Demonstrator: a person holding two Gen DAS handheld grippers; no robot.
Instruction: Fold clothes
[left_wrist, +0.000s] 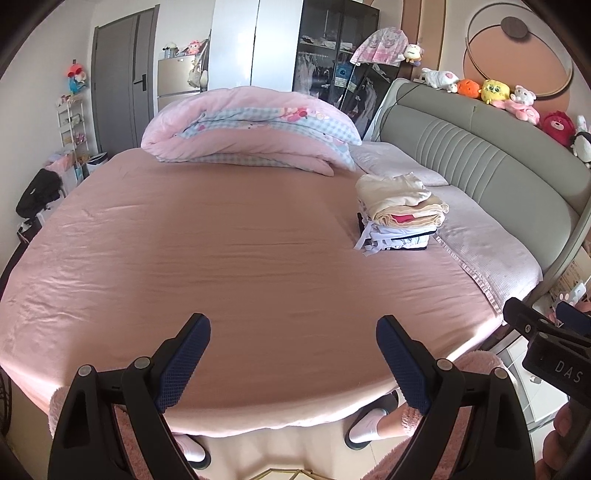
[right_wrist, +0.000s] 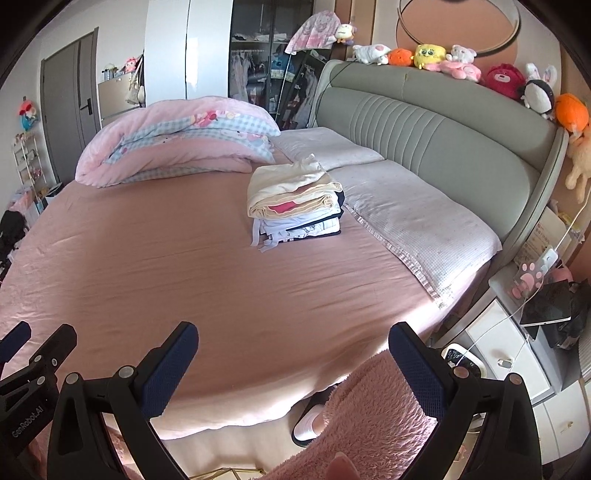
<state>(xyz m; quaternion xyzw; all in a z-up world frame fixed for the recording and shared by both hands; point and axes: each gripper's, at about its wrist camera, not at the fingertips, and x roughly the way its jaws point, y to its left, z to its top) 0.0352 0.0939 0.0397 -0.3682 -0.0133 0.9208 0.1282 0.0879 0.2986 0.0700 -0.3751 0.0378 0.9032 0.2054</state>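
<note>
Both grippers (left_wrist: 293, 360) (right_wrist: 293, 363) wide apart, empty, above bed (left_wrist: 258, 251)

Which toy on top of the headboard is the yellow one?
The yellow square toy with big eyes, sitting between the round orange toy and the pink-and-white plush on the grey headboard. The others are white, orange, pink, red or black.

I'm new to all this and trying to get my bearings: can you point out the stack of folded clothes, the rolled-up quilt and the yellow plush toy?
Stack of folded clothes (right_wrist: 291, 195), right wrist view, cream top layer.
Rolled-up quilt (left_wrist: 243, 129), left wrist view, pink middle.
Yellow plush toy (right_wrist: 428, 55), right wrist view, its face.
</note>
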